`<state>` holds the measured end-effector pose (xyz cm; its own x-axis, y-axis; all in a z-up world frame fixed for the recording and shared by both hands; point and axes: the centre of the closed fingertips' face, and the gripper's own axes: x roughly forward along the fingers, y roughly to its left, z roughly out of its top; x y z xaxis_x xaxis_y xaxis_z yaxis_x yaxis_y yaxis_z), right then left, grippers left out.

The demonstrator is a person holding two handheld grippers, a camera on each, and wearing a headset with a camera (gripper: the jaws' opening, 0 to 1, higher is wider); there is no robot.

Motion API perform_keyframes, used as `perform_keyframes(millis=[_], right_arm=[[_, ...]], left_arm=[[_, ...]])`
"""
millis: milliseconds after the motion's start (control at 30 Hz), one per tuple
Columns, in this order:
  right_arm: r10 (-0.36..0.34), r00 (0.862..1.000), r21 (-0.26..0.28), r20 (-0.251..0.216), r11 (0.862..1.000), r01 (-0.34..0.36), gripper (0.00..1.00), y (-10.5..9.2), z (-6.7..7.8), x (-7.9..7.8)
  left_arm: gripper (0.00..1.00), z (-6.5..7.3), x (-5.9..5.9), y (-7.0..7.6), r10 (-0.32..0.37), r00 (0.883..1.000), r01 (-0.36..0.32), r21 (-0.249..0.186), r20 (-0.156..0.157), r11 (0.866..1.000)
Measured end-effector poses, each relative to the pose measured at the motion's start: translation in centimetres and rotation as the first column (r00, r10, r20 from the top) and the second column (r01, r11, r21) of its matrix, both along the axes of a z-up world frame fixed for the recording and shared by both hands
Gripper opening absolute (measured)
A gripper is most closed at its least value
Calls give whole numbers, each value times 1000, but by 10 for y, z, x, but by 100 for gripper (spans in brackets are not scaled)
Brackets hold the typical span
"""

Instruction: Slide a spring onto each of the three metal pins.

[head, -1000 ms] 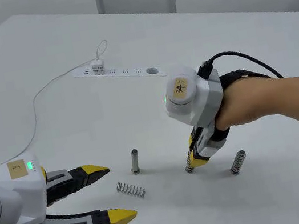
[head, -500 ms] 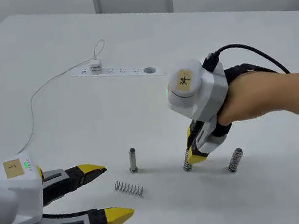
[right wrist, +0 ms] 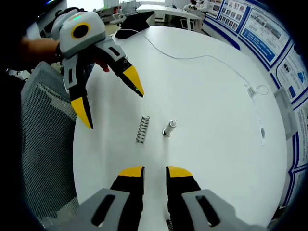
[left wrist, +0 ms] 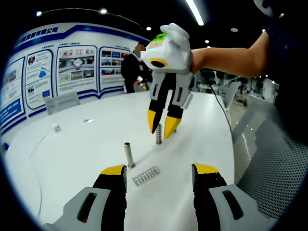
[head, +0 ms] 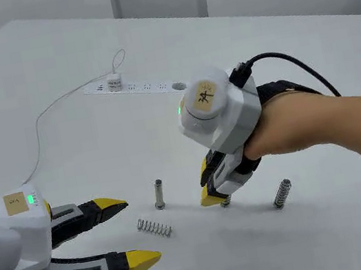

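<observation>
Fingers of the left gripper (left wrist: 159,169) gape wide at the bottom of its own view, holding nothing. Just ahead of them a loose spring (left wrist: 145,175) lies flat on the tabletop (left wrist: 72,144), and a bare pin (left wrist: 128,155) stands upright just beyond it. At the centre of the head view the right gripper (head: 214,199) has its fingers a narrow gap apart, gripping nothing, tips just beside a spring-clad pin (head: 226,201). Another sprung pin (head: 282,194) stands further right.
</observation>
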<state>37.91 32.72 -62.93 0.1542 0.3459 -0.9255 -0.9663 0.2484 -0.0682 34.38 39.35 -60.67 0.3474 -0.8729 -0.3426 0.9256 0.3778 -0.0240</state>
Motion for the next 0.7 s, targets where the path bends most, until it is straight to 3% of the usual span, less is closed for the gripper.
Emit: perform_keyframes(millis=[233,533,700], right_arm=[[-18,999,55,-33,998,20,18,23,-16,-10],[-68,997,112,-37,991,72,18,45,-30,-7],[-85,996,109,-40,990,89,17,52,-39,-6]], left_arm=[[56,-1,0,2,3,1000,-3,4,-2,1000],[55,-3,-1,1,-1,1000,1,6,-7,1000],[55,-4,-1,2,-2,1000,2,9,-8,1000]])
